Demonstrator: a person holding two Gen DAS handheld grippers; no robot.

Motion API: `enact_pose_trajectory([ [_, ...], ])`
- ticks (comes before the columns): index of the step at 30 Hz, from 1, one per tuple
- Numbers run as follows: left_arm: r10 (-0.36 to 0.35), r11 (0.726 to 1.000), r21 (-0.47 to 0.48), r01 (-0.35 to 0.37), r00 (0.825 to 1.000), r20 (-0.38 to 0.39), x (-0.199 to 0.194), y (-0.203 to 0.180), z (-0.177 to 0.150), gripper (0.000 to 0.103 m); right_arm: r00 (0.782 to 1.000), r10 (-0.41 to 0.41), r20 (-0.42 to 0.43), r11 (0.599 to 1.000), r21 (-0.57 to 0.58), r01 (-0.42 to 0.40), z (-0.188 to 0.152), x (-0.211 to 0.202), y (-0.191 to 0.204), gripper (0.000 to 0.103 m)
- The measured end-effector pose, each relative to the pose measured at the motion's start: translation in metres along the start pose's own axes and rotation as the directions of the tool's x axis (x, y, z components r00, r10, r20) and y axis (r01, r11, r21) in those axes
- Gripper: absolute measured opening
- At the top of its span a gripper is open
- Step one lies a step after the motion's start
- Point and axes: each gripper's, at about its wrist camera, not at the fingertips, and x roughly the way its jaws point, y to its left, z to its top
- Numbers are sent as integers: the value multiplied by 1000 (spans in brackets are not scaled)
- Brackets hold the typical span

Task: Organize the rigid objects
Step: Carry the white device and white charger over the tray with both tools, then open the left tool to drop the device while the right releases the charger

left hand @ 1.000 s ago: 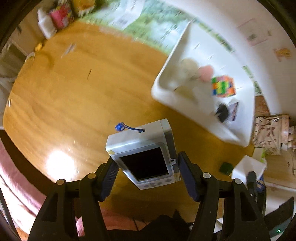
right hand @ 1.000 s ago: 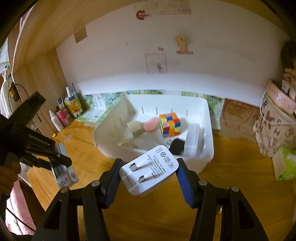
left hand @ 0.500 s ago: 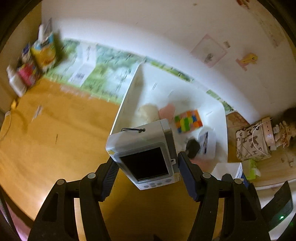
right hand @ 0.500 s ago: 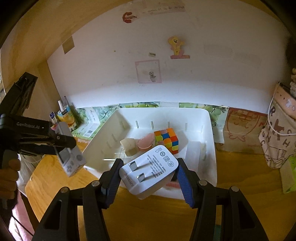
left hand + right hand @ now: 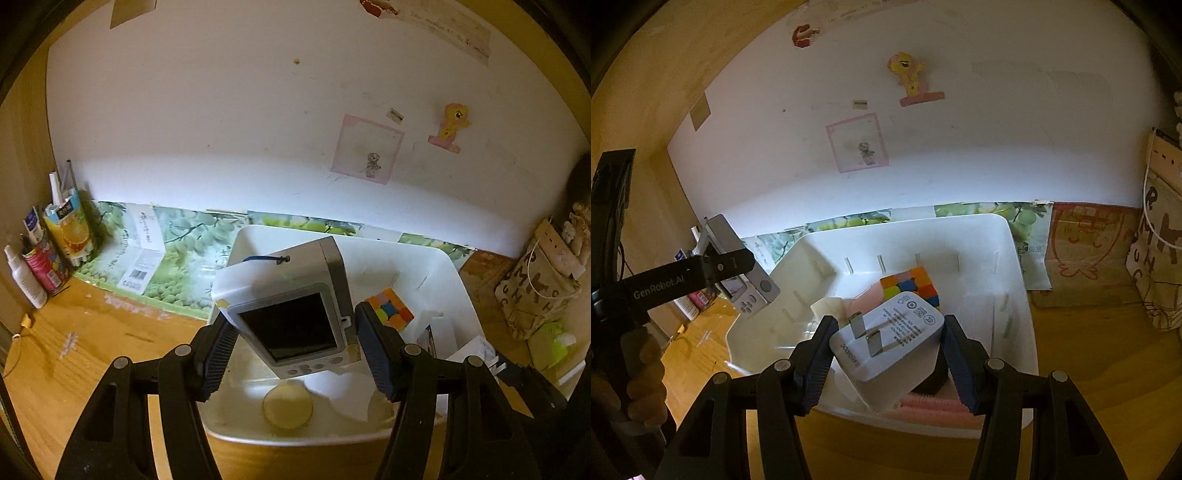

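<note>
My left gripper (image 5: 295, 350) is shut on a white handheld device (image 5: 291, 306) with a dark screen and a blue cord, held above the near left part of the white bin (image 5: 458, 280). The same device (image 5: 738, 266) shows in the right wrist view over the bin's left rim. My right gripper (image 5: 886, 347) is shut on a white plug charger (image 5: 886, 343), prongs facing me, over the near side of the bin (image 5: 1015, 258). Inside lie a colourful puzzle cube (image 5: 916, 286), a pink piece (image 5: 871, 299), a cream block (image 5: 827, 306) and a round cream disc (image 5: 288, 406).
The bin stands on a wooden desk (image 5: 74, 350) against a white wall. Bottles and a juice carton (image 5: 66, 229) crowd the back left corner. A printed bag (image 5: 539, 288) and a green pack (image 5: 550, 343) sit at the right. A hand (image 5: 635, 384) holds the left gripper's handle.
The left gripper swung from over the bare desk to above the bin, rolling level with the device still held. The right gripper came closer and lower over the bin with the charger.
</note>
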Motion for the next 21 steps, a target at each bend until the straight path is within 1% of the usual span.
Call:
enact_pose_trajectory([
  [3, 10, 1000, 12, -10, 1000, 18, 6, -3, -1, 67, 1000, 1, -9, 1000, 12, -1, -3, 6, -4, 57],
  [7, -1, 1000, 28, 1, 1000, 11, 12, -5, -4, 67, 999, -12, -32, 1000, 12, 13, -4, 13, -6, 57],
  [11, 4, 998, 58, -9, 996, 87, 3, -12, -1, 66, 999, -18, -49, 999, 39, 20, -5, 17, -10, 57],
  [13, 0, 996, 90, -8, 995, 96, -1, -17, 1, 67, 1000, -13, -17, 999, 51, 14, -4, 12, -10, 58],
  [14, -5, 995, 97, -4, 996, 93, -2, -19, 2, 67, 1000, -11, -7, 999, 46, 12, -3, 9, -8, 59],
  [15, -10, 995, 100, 0, 996, 90, -3, -20, 2, 67, 1000, -11, -7, 999, 40, 11, -3, 8, -7, 65],
  [16, -10, 995, 101, 1, 996, 88, -4, -21, 2, 69, 1000, -13, -9, 999, 31, 14, -3, 7, -5, 68],
  [18, -15, 995, 104, 6, 996, 93, -10, -23, 3, 73, 1000, -17, -1, 1000, 26, 17, -1, 4, -3, 70],
  [19, -15, 994, 106, 5, 995, 99, -13, -24, 3, 76, 1000, -21, 5, 999, 26, 20, -1, 1, -2, 73],
  [21, -9, 994, 113, -5, 993, 120, -21, -26, 4, 78, 999, -34, 13, 999, 26, 33, 1, -5, -2, 75],
])
